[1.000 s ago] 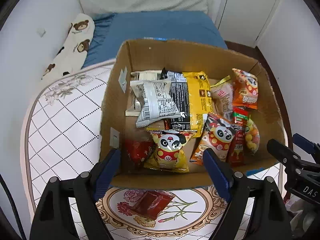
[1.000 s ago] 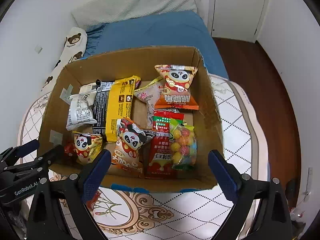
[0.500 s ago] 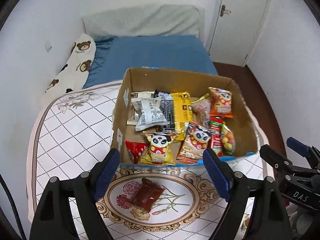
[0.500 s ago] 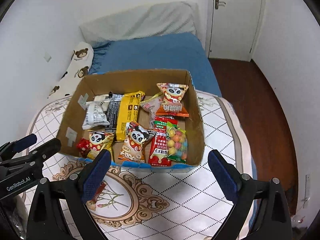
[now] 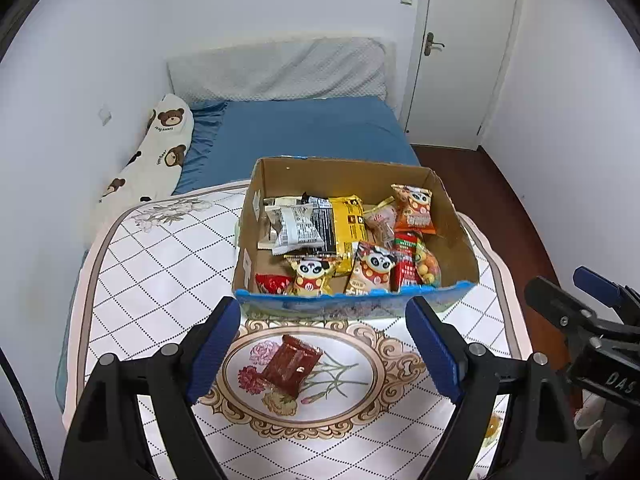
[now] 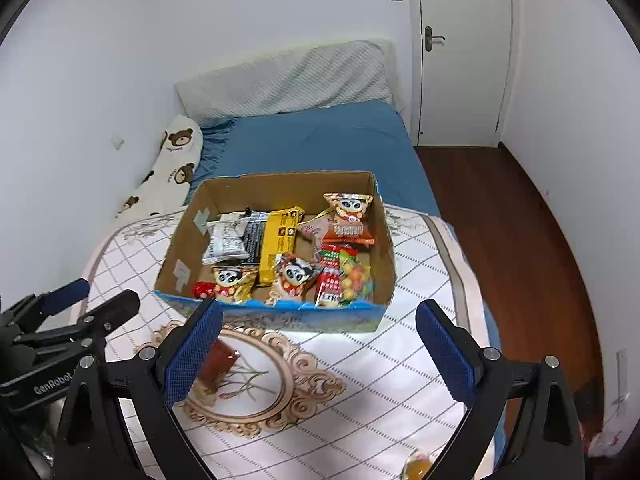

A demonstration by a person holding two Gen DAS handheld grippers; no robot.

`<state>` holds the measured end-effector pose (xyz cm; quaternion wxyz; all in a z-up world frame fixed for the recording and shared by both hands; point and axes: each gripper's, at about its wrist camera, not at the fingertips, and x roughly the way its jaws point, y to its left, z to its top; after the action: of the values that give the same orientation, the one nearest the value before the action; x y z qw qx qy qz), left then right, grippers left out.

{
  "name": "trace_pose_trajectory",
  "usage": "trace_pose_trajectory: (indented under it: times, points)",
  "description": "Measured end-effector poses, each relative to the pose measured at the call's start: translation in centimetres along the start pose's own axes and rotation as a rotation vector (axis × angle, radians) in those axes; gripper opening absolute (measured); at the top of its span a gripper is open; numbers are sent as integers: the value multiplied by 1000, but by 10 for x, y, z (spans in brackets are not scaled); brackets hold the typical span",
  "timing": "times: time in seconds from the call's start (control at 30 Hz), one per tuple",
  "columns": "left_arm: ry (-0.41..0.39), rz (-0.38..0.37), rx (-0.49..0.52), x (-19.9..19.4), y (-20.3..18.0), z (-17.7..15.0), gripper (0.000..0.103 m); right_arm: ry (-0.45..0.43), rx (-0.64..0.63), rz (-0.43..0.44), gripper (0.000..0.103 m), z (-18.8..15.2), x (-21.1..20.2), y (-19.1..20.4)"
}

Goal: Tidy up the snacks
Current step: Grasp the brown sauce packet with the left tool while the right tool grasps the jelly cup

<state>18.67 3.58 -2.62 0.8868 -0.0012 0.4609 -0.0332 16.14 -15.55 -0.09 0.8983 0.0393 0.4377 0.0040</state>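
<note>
- Left wrist view: the left tool [image 5: 323,334] hangs spread wide and empty above a red packet [image 5: 291,365] lying on the counter [image 5: 160,264].
- The snack box [image 5: 352,236] stands just beyond.
- The right tool [image 6: 318,338] is likewise spread, holding nothing.

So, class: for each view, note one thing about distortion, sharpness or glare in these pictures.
Left wrist view: fisheye bends the door frame and darkens the corners; the box is sharp. Right wrist view: same bowing of the walls; soft glare on the wooden floor; snack print is too small to read.
</note>
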Motion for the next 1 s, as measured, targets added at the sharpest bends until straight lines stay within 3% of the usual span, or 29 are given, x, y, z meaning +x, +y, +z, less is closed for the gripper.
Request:
trace_pose_trajectory:
  times: [0.13,0.27,0.43,0.57,0.77,0.83,1.0]
  points:
    - [60,2,0,16,-2,-20,85,68,89,21,99,-23,7,-26]
    - [155,26,-3,47,-1,-45,85,177,202,-47,99,-61,27,-78]
    - [286,68,-2,96,-1,-88,85,358,364,-163,99,-129,68,-155]
    - [373,95,14,125,-3,-119,85,504,447,-181,99,-186,107,-188]
    - [468,147,33,150,7,-153,85,626,474,-200,94,-240,148,-194]
    - [487,158,18,153,14,-160,85,638,461,-207,72,-247,156,-189]
    - [505,179,-31,157,32,-164,85,642,273,-197,66,-249,171,-140]
